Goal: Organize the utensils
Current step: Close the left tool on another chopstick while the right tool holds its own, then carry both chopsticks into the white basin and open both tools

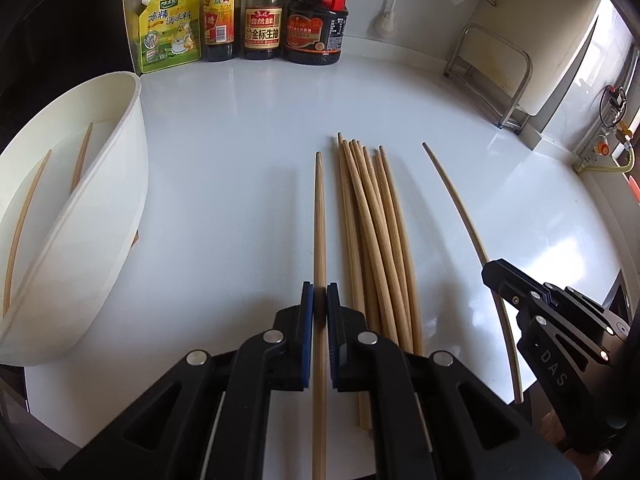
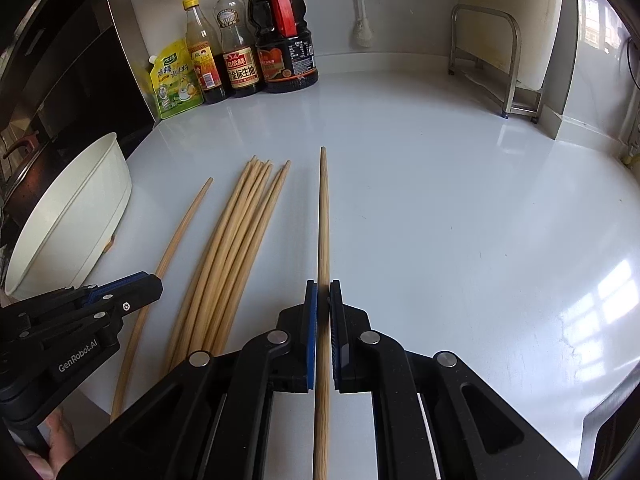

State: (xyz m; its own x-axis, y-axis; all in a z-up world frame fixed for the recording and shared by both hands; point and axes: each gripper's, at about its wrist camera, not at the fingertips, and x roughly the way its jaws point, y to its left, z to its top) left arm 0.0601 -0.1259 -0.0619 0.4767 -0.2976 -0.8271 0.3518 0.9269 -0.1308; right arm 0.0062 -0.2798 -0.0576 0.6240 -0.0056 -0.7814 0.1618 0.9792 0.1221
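A bundle of several wooden chopsticks [image 1: 376, 232] lies on the white counter, also in the right wrist view [image 2: 236, 240]. My left gripper [image 1: 319, 292] is shut on a single chopstick [image 1: 319, 208], left of the bundle. My right gripper [image 2: 323, 288] is shut on another single chopstick [image 2: 324, 208], right of the bundle. Each gripper shows in the other's view: the right one [image 1: 492, 270], the left one [image 2: 154, 280]. A white divided holder [image 1: 120, 184] at the left holds two chopsticks [image 1: 24, 224]; it also shows in the right wrist view [image 2: 72, 216].
A seasoning pouch [image 1: 170, 28] and three sauce bottles [image 1: 264, 20] stand along the back wall. A metal rack [image 1: 496, 76] stands at the back right. A dark stove area [image 2: 48, 80] lies beyond the counter's left edge.
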